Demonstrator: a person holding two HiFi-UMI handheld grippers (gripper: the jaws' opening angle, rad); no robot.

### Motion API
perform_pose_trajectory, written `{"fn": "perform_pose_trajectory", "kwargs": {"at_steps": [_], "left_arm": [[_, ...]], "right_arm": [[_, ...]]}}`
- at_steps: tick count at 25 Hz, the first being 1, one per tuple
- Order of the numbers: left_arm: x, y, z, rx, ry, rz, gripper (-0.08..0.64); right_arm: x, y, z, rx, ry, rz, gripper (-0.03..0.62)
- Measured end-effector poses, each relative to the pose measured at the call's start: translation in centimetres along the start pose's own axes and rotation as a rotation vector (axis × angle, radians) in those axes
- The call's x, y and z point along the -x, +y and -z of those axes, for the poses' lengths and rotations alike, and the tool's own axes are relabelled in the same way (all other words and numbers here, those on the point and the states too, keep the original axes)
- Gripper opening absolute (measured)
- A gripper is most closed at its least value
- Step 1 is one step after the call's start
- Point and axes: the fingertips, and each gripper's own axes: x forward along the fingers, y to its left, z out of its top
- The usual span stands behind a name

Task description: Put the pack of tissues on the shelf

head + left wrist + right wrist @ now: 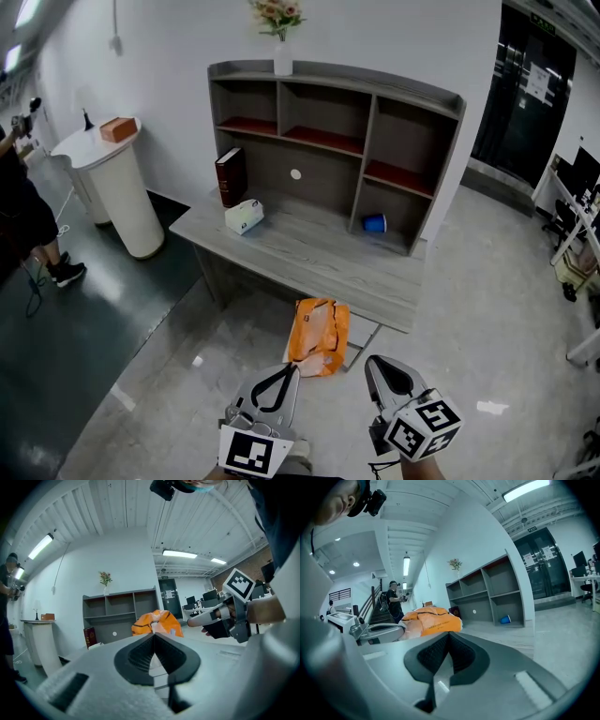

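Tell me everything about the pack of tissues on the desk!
The pack of tissues is a small blocky pack, whitish with a little green on it. It lies on the grey desk top near the left end, turned a bit askew, below the shelves. A dark red book stands right behind it; I can't tell if they touch. Nothing is holding it.

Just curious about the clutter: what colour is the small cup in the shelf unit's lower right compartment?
Blue. The cup shows best in the head view.
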Motion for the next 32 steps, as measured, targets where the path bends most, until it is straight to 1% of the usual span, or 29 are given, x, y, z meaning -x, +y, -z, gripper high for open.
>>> {"fn": "perform_pose_trajectory", "kwargs": {"at_steps": [7,14,19,24,28,32], "left_arm": [[-1.9,2.8,1.0,-0.007,0.012,0.025,0.0],[-4.1,4.5,1.0,-0.01,0.003,0.042,0.0],[-5.9,5.1,1.3,0.002,0.012,0.038,0.0],[-8.4,6.0,1.0,-0.002,0.015,0.012,0.0],[-11.0,5.9,0.6,0.004,0.014,-0.007,0.0],[-13.9,5.8,0.2,-0.006,0.008,-0.017,0.0]], "right_arm": [[-3.7,-0.3,-0.5,-0.001,0.005,0.007,0.002],[-6.1,-1.0,-1.4,0.001,0.003,0.02,0.002],[-7.8,-2.0,-2.4,-0.026,-0.001,-0.004,0.002],[-9.6,-3.9,-3.8,-0.02,-0.006,-0.038,0.002],[-10.7,-6.2,-5.2,-0.015,-0.012,-0.054,0.002],[-11.9,-8.6,-6.3,-0.01,-0.019,-0.069,0.002]]}}
